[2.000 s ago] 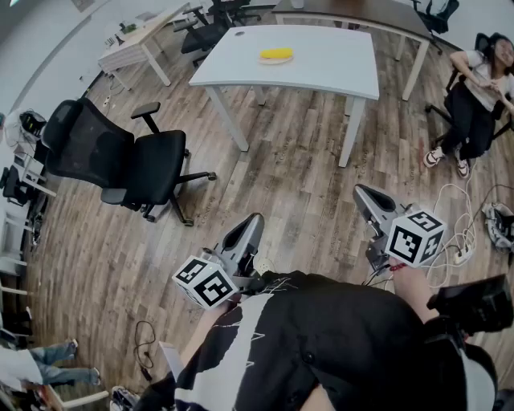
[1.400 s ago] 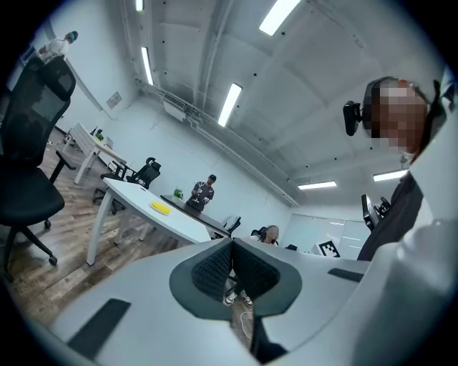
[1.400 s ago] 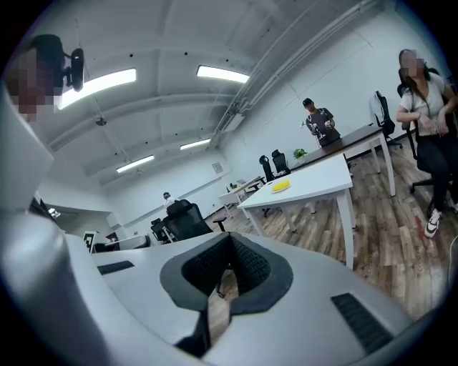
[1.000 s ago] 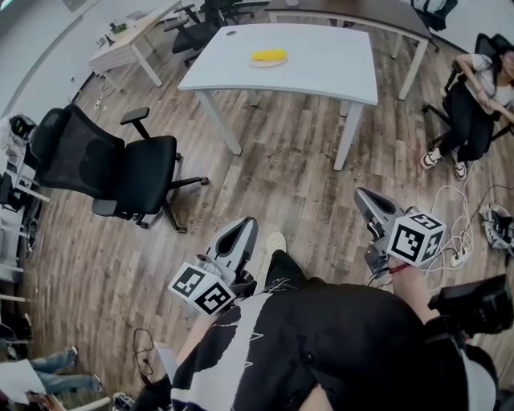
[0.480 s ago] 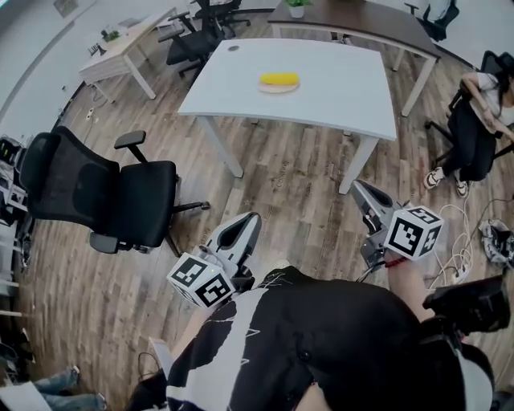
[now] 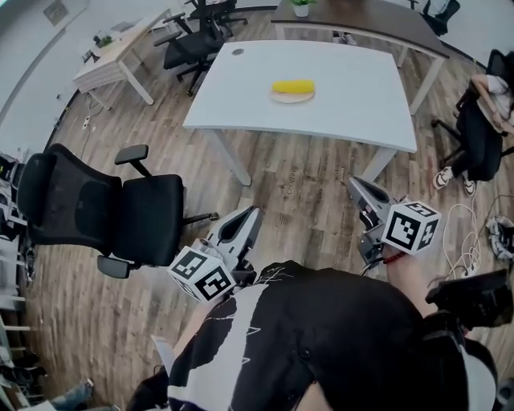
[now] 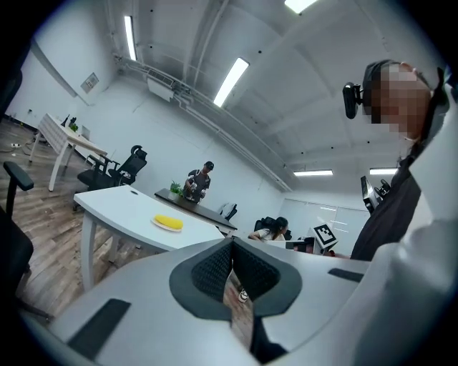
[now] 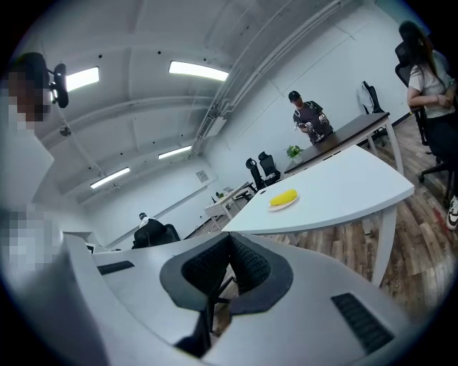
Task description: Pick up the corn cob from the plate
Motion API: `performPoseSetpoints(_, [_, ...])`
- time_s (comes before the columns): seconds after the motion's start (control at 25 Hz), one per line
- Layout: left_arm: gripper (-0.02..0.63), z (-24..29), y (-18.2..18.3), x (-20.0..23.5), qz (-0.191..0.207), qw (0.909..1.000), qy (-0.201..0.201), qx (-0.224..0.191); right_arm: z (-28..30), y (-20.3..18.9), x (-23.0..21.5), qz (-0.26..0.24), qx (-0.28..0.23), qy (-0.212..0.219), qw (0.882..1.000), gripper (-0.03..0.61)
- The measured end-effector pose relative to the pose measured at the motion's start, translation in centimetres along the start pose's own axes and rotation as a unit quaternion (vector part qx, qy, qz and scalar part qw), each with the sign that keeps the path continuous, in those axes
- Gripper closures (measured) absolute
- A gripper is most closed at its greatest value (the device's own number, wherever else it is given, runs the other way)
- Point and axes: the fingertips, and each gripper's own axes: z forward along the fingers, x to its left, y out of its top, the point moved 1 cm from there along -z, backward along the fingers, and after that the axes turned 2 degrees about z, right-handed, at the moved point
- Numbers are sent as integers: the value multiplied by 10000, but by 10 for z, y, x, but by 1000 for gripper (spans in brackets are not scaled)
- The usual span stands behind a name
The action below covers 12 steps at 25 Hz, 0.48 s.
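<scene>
The corn lies on its side on a small plate. It is the only thing the plate holds. The plate sits on the white table, left of the table's middle in the head view. In the left gripper view the corn shows as a yellow bar over the pale rim of the plate. The right gripper view also shows the corn on its plate, alone on the tabletop.

The left gripper is closed and empty. In its own view the left gripper has its ribbed pads meeting at the tip with nothing between them. The right gripper is closed too, and in its own view its pads are together on nothing.

Both grippers are held out in front of the person, over the wood floor and short of the table's near edge, pointing toward the table. The corn is well apart from both, ahead of them and roughly between their two lines. Neither gripper touches the corn, the plate or the table.

A black chair stands on the floor to the left of the left gripper. Beyond the table is a dark desk with a small plant on it. A person stands behind that desk. Another person sits at the right edge of the head view.
</scene>
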Motion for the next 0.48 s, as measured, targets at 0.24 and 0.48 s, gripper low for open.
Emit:
performPoseSetpoints(0.24, [600, 5, -4, 24, -207, 9998, 32, 62, 24, 0, -6, 175, 79, -95, 9998, 563])
performPoseSetpoints(0.48, [600, 14, -10, 52, -814, 9966, 133, -37, 44, 0, -16, 301, 199, -124, 9993, 563])
